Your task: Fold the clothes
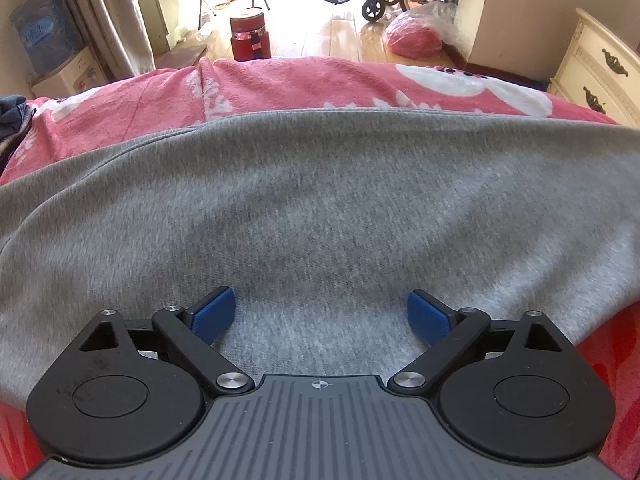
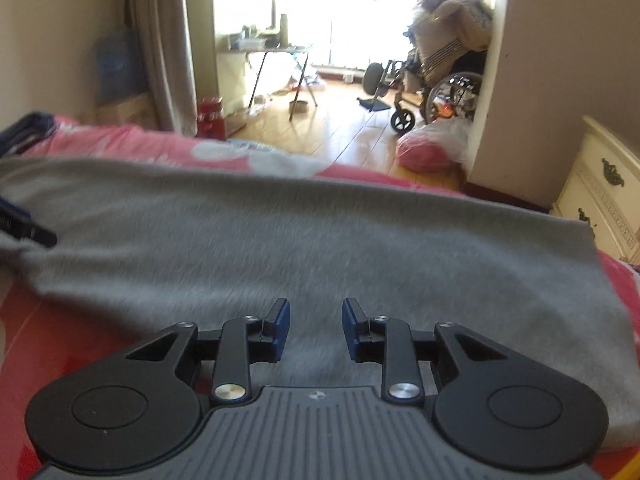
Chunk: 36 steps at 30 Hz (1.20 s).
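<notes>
A grey knit garment (image 1: 320,200) lies spread flat across a pink blanket with white figures (image 1: 280,84) on the bed. My left gripper (image 1: 320,312) hovers just over its near part, jaws wide open, with only cloth below and nothing between the blue pads (image 1: 214,314). In the right wrist view the same garment (image 2: 280,232) stretches left to right. My right gripper (image 2: 316,320) is over its near edge, jaws a small way apart and holding nothing. A dark finger of the left gripper (image 2: 24,228) shows at the far left, on the cloth.
Dark clothes (image 1: 12,116) lie at the bed's left edge. Beyond the bed are a red jar (image 1: 251,34), a bagged red bundle (image 1: 416,36) and a wheelchair (image 2: 432,92) on the wooden floor. A cream dresser (image 1: 596,76) stands at the right.
</notes>
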Each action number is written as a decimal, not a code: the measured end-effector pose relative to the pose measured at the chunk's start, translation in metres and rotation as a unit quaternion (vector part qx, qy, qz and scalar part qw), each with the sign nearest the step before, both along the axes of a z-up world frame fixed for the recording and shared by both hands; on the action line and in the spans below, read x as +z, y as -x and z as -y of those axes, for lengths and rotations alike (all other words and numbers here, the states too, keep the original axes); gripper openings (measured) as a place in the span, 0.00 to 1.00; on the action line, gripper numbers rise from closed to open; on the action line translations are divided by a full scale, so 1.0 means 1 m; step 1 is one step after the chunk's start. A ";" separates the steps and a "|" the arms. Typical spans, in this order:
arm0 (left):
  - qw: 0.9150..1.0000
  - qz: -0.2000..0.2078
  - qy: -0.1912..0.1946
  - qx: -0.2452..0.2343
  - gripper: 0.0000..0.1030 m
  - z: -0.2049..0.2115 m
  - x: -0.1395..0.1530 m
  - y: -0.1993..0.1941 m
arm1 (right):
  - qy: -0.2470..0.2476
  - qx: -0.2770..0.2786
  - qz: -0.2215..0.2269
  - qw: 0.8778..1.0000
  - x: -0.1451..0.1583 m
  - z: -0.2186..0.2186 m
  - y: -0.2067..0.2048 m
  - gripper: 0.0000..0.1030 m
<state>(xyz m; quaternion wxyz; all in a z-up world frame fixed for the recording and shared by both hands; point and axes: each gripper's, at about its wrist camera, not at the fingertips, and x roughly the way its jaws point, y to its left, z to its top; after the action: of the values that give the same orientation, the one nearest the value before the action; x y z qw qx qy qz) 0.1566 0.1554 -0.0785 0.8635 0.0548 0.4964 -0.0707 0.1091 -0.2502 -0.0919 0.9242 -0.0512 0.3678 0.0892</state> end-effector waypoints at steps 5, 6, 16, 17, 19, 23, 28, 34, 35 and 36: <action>1.000 0.002 0.003 0.001 0.97 -0.001 -0.002 0.002 | 0.006 -0.006 -0.016 1.000 -0.009 -0.001 0.004 0.32; 1.000 0.002 0.003 0.002 0.97 -0.001 -0.002 0.002 | 0.006 -0.008 -0.017 1.000 -0.009 0.000 0.004 0.32; 1.000 0.004 0.006 0.009 1.00 0.000 -0.004 0.004 | 0.007 -0.017 -0.020 1.000 -0.014 0.005 0.007 0.41; 1.000 0.004 0.006 0.009 1.00 0.000 -0.004 0.003 | 0.006 -0.018 -0.020 1.000 -0.014 0.005 0.007 0.41; 1.000 0.003 0.005 0.011 1.00 0.000 -0.004 0.003 | 0.005 -0.019 -0.021 1.000 -0.014 0.005 0.007 0.42; 1.000 0.003 0.004 0.014 1.00 0.001 -0.004 0.003 | 0.003 -0.022 -0.022 1.000 -0.014 0.006 0.008 0.43; 1.000 0.001 0.002 0.017 1.00 0.002 -0.004 0.002 | 0.001 -0.024 -0.023 0.999 -0.014 0.006 0.008 0.44; 1.000 0.001 0.003 0.019 1.00 0.002 -0.004 0.002 | 0.002 -0.024 -0.024 0.999 -0.013 0.006 0.008 0.45; 1.000 0.001 0.003 0.019 1.00 0.001 -0.004 0.002 | 0.002 -0.024 -0.024 0.999 -0.012 0.006 0.008 0.45; 1.000 0.001 0.004 0.019 1.00 0.001 -0.004 0.002 | 0.002 -0.024 -0.024 0.999 -0.013 0.006 0.008 0.45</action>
<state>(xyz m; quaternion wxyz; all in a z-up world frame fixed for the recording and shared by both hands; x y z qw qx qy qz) 0.1546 0.1541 -0.0827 0.8656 0.0424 0.4959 -0.0560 0.1015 -0.2561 -0.1045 0.9168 -0.0421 0.3914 0.0670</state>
